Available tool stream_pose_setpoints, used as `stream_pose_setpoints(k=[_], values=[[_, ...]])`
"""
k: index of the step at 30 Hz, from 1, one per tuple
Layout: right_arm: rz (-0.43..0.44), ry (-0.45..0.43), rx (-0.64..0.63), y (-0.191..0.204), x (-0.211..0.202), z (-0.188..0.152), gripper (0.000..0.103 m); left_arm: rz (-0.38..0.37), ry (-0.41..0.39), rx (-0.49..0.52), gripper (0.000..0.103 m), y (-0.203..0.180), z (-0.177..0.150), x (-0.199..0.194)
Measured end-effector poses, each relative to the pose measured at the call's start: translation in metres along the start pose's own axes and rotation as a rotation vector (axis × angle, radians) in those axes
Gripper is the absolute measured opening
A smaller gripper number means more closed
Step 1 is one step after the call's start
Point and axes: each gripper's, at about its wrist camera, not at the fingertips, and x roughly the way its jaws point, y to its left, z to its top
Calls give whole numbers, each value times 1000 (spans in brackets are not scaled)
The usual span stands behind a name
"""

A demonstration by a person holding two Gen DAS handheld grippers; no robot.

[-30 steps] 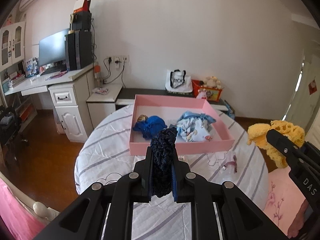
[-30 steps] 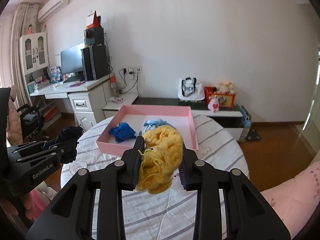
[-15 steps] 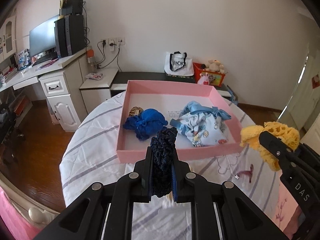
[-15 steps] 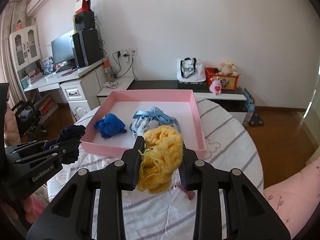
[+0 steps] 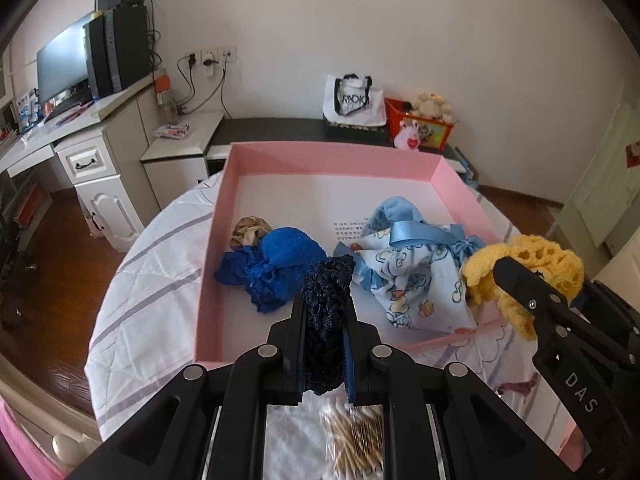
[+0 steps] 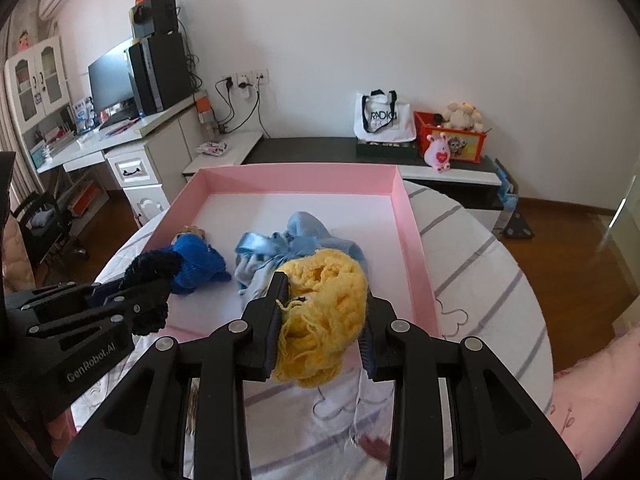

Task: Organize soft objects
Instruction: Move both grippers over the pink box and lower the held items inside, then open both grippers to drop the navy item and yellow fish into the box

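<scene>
Two soft pieces are carried at once here, and the pink tray (image 5: 208, 280) is the landmark for everything. The left gripper (image 5: 326, 320) is clamped right down on a navy knitted piece (image 5: 326, 312), which is held over the tray's near wall, just in front of the bright blue knit (image 5: 280, 268) lying inside. The right gripper (image 6: 322, 312) is closed partway around a yellow crocheted piece (image 6: 324, 312), bulkier and looser, held above the tray's near right part, over the pale blue printed cloth with ribbon (image 5: 412, 276). A small tan scrunchie (image 5: 248, 230) is seen inside the tray, behind the bright blue knit.

Both carried pieces are judged light, limp and squashy, nothing fragile. The navy one is squeezed thin between the pads and stands up stiffly enough above them. The yellow one is another matter: open loops and stray strands are seen hanging at the left pad, so a snag on release is likely, and a wide opening would be called for. Hold is best taken through the thick middle of each bundle, as it is now, not at a loose edge.

Bare tray floor is visible beyond the cloth, toward the far wall.
</scene>
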Motion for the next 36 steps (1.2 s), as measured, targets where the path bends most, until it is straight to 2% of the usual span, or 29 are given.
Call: stream_pose_setpoints(k=[12,18,21,24,27,29,31,34,36], values=[[18,68,-31,11,48,9,31,-17,39,21,11,0,17,38],[28,92,-31,8,52,8,31,-26,56,28,13,-1,17,48],[24,111,-34,7,54,5,37,-26,56,34,14,-2,16,50],[5,109,-35,8,51,3,49,-19,54,35,22,-2,14,48],[2,101,-25,5,46,3,56,2,39,28,40,0,11,42],[-16,98,-15,2,43,3,63,30,30,11,57,4,9,38],[-39,92,2,-4,40,3,77,29,20,-5,64,7,8,33],[-44,85,23,-11,35,3,91,26,15,-14,70,10,4,27],[-39,85,32,-13,32,2,97,39,11,-13,73,11,2,23]])
